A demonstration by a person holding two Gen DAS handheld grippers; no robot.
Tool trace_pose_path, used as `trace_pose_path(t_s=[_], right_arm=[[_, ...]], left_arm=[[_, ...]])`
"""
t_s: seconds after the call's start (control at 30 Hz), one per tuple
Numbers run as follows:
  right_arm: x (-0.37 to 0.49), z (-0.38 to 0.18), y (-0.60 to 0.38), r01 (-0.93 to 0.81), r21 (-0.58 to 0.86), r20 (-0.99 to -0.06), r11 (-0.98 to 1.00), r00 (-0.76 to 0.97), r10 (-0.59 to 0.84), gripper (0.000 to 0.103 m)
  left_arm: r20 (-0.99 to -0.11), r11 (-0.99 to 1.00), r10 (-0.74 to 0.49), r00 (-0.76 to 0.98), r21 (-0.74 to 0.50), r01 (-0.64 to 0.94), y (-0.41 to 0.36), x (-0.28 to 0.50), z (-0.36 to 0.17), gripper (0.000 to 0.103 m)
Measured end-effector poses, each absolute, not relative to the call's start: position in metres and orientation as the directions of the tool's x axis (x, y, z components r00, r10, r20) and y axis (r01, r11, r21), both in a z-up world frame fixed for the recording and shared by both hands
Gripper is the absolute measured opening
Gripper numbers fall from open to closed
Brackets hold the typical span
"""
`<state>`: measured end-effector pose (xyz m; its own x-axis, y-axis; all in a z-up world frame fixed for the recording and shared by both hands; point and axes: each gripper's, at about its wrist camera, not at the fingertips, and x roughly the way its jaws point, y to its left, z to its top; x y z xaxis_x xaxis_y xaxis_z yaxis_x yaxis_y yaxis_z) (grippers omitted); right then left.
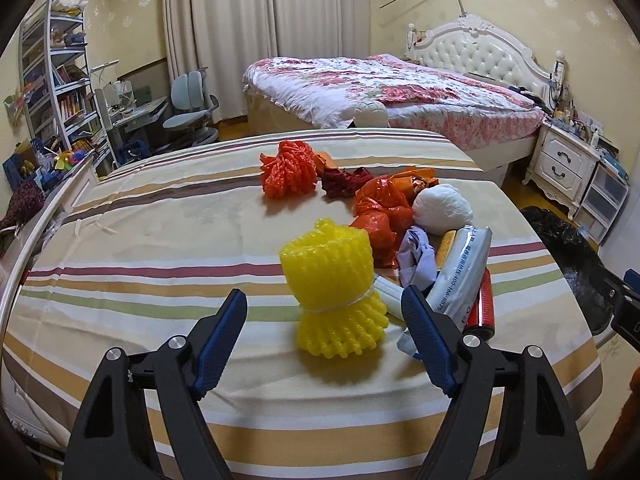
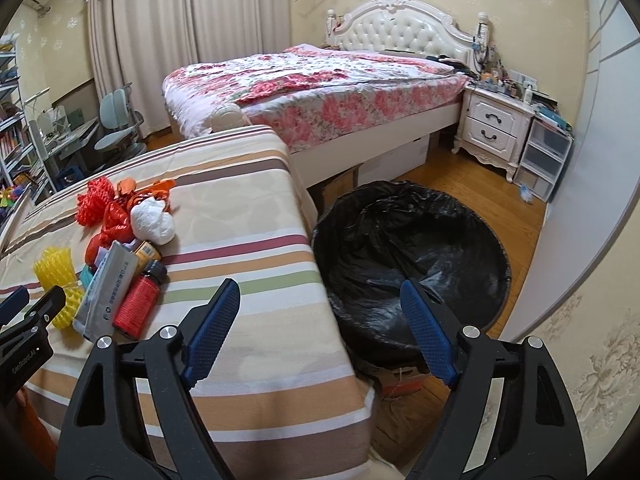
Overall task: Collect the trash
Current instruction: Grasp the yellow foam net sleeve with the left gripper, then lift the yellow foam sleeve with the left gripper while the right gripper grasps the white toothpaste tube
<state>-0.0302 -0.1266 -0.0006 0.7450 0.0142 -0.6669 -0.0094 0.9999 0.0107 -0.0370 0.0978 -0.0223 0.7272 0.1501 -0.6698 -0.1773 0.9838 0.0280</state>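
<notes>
Both grippers were released: the left gripper (image 1: 324,300) hung before the yellow net (image 1: 334,296) near the mattress's (image 1: 160,240) front edge, the right gripper (image 2: 320,296) over its right edge beside the bin (image 2: 412,248).

Each gripper, the left gripper (image 1: 324,300) and the right gripper (image 2: 320,290), is built of black plastic arms joined by silver round screws, and blue textured pads (image 1: 222,340) are fitted inside.

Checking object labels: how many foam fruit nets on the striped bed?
2. The yellow foam net lies nearest, between the open left gripper's fingers, untouched. The orange foam net lies at the far end of the trash pile. More may hide under the orange plastic bag.
</notes>
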Motion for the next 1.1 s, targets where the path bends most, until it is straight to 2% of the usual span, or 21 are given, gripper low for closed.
trace_pose_path(t_s=[0.4, 0.57, 0.8, 1.1], right_arm=[[-0.003, 0.006, -0.104, -0.066, 0.002, -0.694, 0.998, 0.719, 0.049, 0.080], [0.009, 0.001, -0.102, -0.083, -0.010, -0.699, 0.996, 0.713, 0.052, 0.080], [0.006, 0.003, -0.093, -0.105, -0.011, -0.700, 0.994, 0.711, 0.067, 0.080], [-0.002, 0.009, -0.061, -0.184, -0.007, -0.690, 0.983, 0.712, 0.128, 0.080]], left_arm=[[-0.718, 0.988, 0.088, 0.690, -0.023, -0.150, 0.115, -0.010, -0.033, 0.078], [-0.731, 0.993, 0.023, 0.682, -0.061, -0.099, 0.118, -0.007, -0.037, 0.049], [-0.711, 0.996, 0.018, 0.703, -0.052, -0.079, 0.113, -0.018, -0.030, 0.045], [-0.696, 0.991, 0.091, 0.712, -0.004, -0.131, 0.144, -0.039, -0.021, 0.045]])
